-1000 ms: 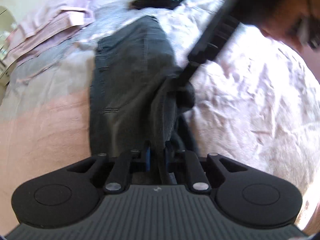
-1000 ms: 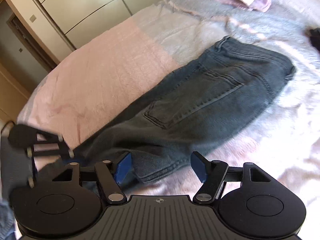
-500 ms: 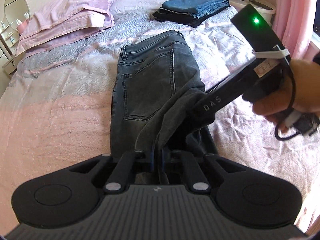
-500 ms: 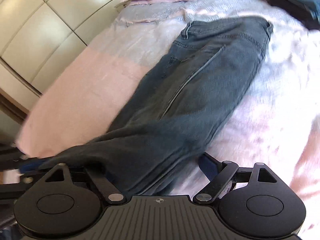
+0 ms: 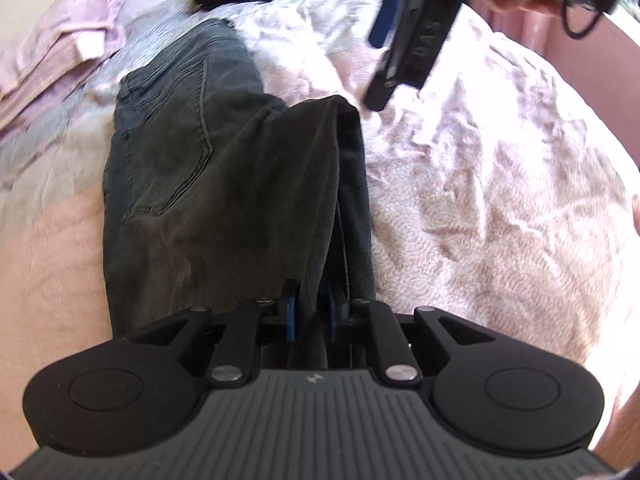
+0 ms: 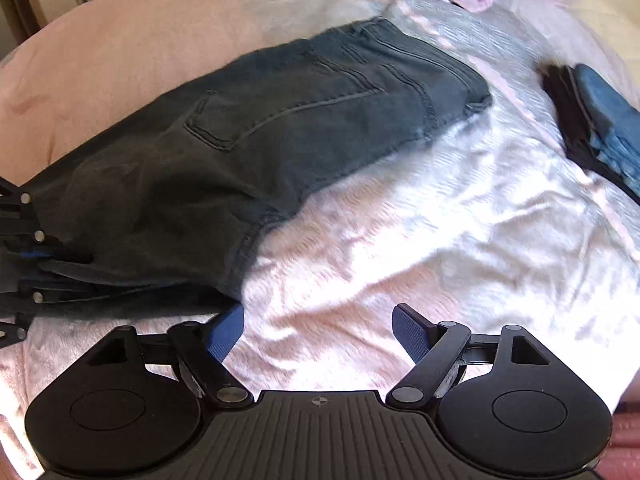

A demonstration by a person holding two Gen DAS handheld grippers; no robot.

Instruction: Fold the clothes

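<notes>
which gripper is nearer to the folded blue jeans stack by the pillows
Right. The right gripper hangs open over bare bedspread, facing the blue jeans stack. The left gripper is farther back, shut on the dark jeans.

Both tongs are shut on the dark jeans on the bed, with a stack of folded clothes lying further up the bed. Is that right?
Not quite. Only the left tongs are shut on the jeans. The right tongs are open and hold nothing, with only bedspread between the pads, as the right wrist view shows. The stack of folded clothes does lie further up the bed.
</notes>
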